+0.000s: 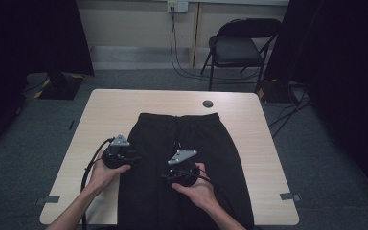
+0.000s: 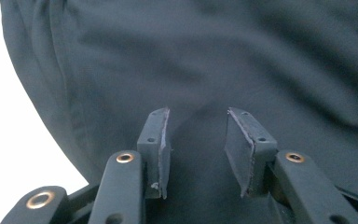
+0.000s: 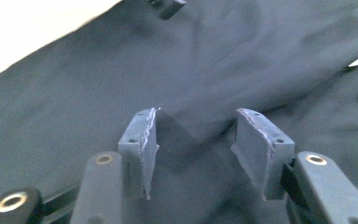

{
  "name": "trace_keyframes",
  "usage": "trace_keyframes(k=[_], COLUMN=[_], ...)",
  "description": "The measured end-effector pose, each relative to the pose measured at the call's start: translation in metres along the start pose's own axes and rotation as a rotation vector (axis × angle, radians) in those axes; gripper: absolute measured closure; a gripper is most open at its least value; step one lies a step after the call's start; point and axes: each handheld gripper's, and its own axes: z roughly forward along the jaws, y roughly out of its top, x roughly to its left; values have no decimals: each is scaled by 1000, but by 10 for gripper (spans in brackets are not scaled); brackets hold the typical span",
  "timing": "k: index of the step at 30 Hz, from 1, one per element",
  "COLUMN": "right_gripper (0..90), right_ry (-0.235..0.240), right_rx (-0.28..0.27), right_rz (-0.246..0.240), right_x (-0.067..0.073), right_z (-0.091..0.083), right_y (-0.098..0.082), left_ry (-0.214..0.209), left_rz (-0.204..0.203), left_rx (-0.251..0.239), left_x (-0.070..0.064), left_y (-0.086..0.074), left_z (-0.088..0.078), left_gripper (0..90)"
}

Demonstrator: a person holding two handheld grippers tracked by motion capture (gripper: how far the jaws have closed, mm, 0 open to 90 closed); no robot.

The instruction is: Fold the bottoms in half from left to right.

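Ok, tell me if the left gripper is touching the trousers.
Cannot tell. In the left gripper view the left gripper has its jaws apart over the black trousers, with cloth between them, but no contact or gap shows plainly.

Grey carpet floor [image 1: 335, 158], folding chair [image 1: 237, 48] by pale wall [image 1: 134, 24], black curtains [image 1: 28, 38] both sides.

Trousers [image 1: 182, 163] matt black cloth, seemingly soft; table [image 1: 115, 108] pale wood-look

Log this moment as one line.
item: black trousers flat on table | left gripper: open over trousers | right gripper: open over trousers
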Motion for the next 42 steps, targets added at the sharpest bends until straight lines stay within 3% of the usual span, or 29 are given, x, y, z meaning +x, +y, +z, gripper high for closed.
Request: trace_keyframes(k=[5,7,12,16,17,19,20,21,22,24,27,30,32,35,36,38,39,40,42], right_gripper=[521,518,517,518,518,518,518,518,518,518,506,413,394,398,418,448,448,474,509], right_ry=[18,0,-14,-26,-26,-36,-36,-45,-46,-50,-55,-61,-85,-72,-47,-17,-17,44,87], right_rx=[25,39,25,33,33,22,22,25,32,41,53,68,12,-36,-63,-64,-64,-72,-62], right_rz=[2,-4,-34,-24,-24,-14,-14,-6,-5,-4,6,6,2,9,-14,-52,-52,-63,-99], right_x=[1,0,-5,-19,-19,-26,-26,-26,-26,-26,-21,-16,-10,-2,11,25,25,42,59], right_z=[11,11,5,-15,-15,-28,-28,-35,-38,-40,-47,-46,-52,-58,-58,-52,-52,-39,-21], right_y=[-9,-18,-29,-47,-47,-60,-60,-67,-68,-70,-75,-71,-60,-47,-31,-18,-18,-6,2], left_ry=[21,61,60,32,32,-4,-4,-18,-59,-62,-57,15,15,32,38,37,37,34,29], left_rz=[0,43,26,64,64,79,79,76,75,83,53,92,88,77,67,60,60,65,62], left_rx=[9,6,13,42,42,58,58,61,64,74,10,11,23,23,8,10,10,2,-13], left_x=[1,-6,-15,-36,-36,-54,-54,-62,-69,-70,-63,-51,-39,-33,-30,-30,-30,-28,-27], left_y=[-5,-6,-8,-13,-13,-16,-16,-18,-19,-17,-11,-5,-4,0,2,4,4,3,2], left_z=[4,5,3,-2,-2,-6,-6,-7,-8,-8,-6,3,10,12,15,17,17,17,18], left_gripper=[587,583,577,567,565,562,561,553,534,531,535,540,550,548,545,545,546,546,546])
